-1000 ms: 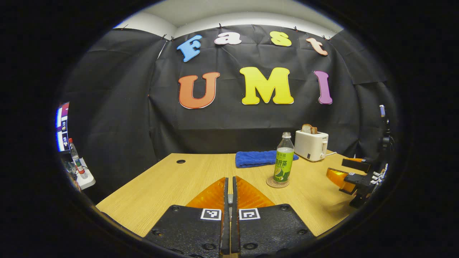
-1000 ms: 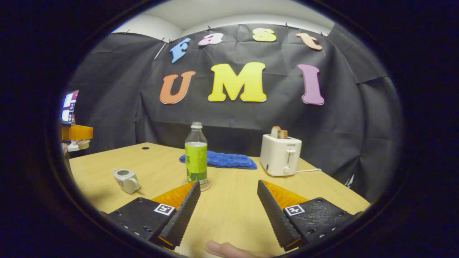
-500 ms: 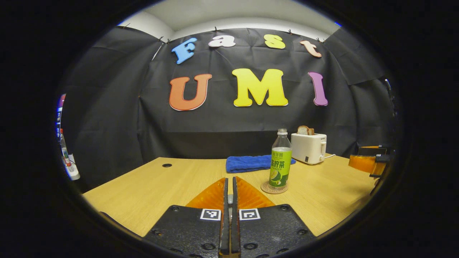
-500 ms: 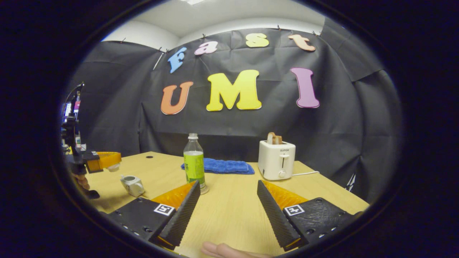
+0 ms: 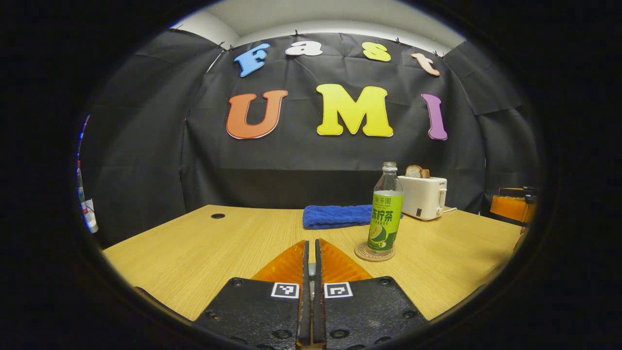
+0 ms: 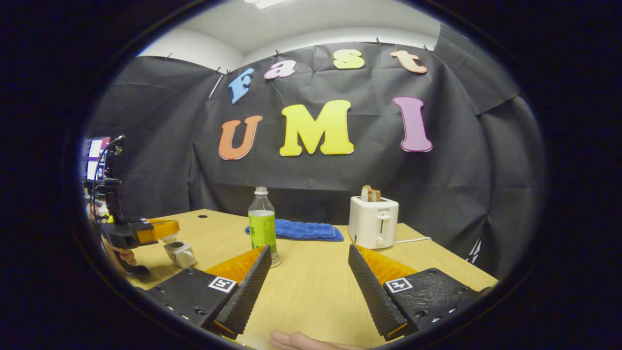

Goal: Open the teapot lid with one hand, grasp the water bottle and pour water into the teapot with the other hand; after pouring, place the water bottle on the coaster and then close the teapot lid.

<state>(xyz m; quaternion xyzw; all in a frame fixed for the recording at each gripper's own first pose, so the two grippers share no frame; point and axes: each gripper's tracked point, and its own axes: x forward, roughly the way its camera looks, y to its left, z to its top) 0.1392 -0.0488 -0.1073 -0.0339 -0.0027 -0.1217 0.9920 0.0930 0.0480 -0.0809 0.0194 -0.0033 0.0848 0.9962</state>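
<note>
Water bottle [image 6: 262, 221] on coaster [image 5: 373, 253] ahead-left of wide-open, empty right gripper [image 6: 307, 272].

White toaster [image 6: 373, 222] holding toast [image 6: 372, 193], blue towel [image 6: 303, 230], wooden table [image 6: 311, 287]

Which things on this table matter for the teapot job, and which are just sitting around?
For the job: teapot, its lid in the left gripper, water bottle, coaster, right gripper.
Just lying about: toaster with bread, blue towel.
</note>
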